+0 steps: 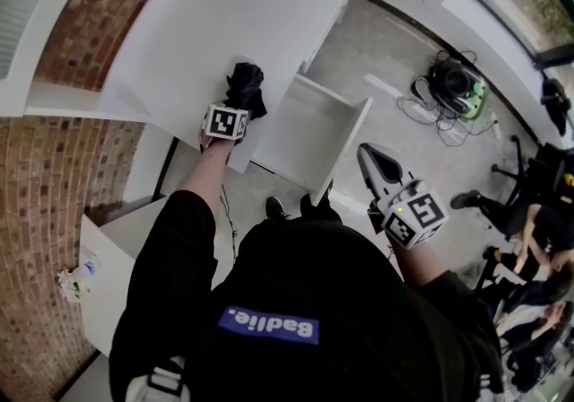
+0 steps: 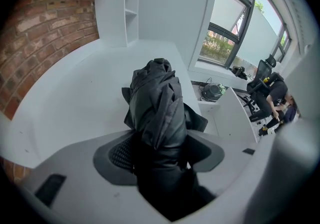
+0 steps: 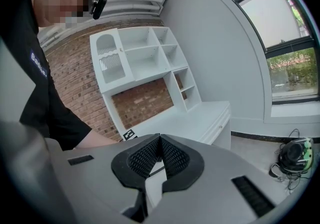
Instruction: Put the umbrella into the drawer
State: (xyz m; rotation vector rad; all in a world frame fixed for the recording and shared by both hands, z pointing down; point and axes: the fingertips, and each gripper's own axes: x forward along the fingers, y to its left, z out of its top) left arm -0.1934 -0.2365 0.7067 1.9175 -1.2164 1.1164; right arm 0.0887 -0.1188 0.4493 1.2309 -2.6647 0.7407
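Two grippers over one white desk: my left gripper is clenched on the folded black umbrella, its pads against the fabric on both sides. I hold it at the desk's front edge, just beside the open drawer, which stands pulled out over the grey floor. My right gripper hangs well apart from the desk, jaws pressed tip to tip on nothing. A red brick wall runs behind the desk, with a white shelf unit against it. Tall windows look onto greenery. A black-and-green device lies among loose cables on the floor, and people sit at the room's far side.
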